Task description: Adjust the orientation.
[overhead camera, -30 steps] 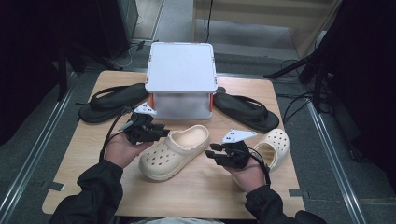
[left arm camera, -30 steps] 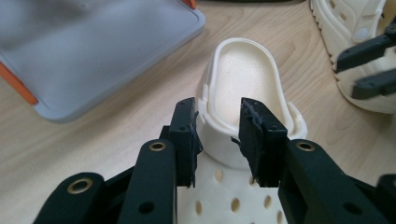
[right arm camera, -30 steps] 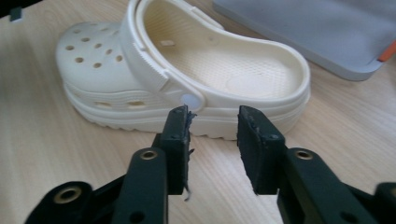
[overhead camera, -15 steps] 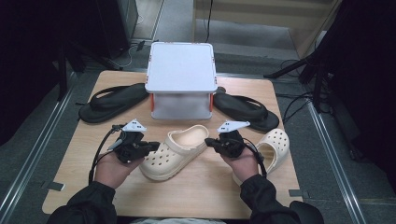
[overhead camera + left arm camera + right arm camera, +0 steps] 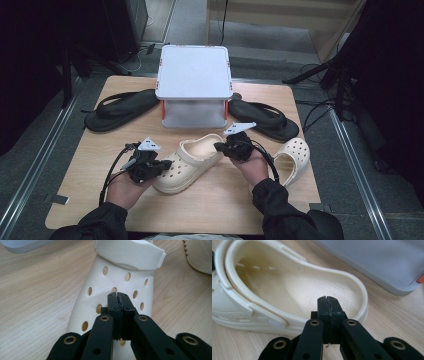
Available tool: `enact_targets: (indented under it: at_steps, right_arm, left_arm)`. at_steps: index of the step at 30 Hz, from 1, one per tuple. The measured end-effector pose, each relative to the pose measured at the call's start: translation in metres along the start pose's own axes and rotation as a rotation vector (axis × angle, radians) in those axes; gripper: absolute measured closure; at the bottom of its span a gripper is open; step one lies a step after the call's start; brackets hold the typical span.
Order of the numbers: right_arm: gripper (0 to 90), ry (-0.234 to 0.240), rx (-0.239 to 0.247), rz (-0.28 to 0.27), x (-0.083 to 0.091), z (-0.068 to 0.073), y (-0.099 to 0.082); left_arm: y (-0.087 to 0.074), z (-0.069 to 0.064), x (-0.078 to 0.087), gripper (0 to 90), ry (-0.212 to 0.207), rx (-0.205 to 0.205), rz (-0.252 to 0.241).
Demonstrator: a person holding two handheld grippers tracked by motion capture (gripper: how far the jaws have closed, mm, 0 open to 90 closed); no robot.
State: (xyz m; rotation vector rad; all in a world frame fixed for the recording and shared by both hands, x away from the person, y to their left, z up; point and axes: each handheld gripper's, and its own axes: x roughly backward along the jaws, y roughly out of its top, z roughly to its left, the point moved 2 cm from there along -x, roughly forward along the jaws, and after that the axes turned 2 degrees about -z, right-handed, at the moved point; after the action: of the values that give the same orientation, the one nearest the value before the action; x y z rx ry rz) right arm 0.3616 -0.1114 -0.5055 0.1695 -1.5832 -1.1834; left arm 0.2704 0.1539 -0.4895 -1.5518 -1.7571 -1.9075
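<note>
Two grippers are in my hands, one at each end of the cream clog [image 5: 192, 162] that lies on the wooden table [image 5: 100, 150] in front of the grey box [image 5: 193, 85]. My left gripper [image 5: 167, 163] has its jaws pressed flat together with nothing between them; in the left gripper view the tips [image 5: 117, 297] sit over the clog's perforated toe [image 5: 110, 297], though whether they touch it I cannot tell. My right gripper [image 5: 218, 146] is likewise closed and empty, and the right gripper view shows its tips [image 5: 327, 301] over the heel end, looking into the clog's open footbed [image 5: 287, 287]. Both sets of jaws have just been closing. The second cream clog [image 5: 292, 160] lies tipped beside my right hand, near the table's right edge. One black sandal [image 5: 122, 109] lies left of the box and another [image 5: 265, 119] right of it.
</note>
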Motion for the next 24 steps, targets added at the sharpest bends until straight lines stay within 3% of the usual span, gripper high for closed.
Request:
enact_targets:
  at_steps: [17, 24]
  right_arm:
    - [90.0, 0.009, -0.032, 0.017, 0.002, 0.001, -0.004]
    - [90.0, 0.002, -0.015, 0.041, 0.006, 0.007, -0.007]
  left_arm:
    - [0.003, 0.002, -0.003, 89.9, 0.021, -0.011, 0.017]
    - [0.011, 0.013, -0.008, 89.9, 0.037, -0.006, 0.012]
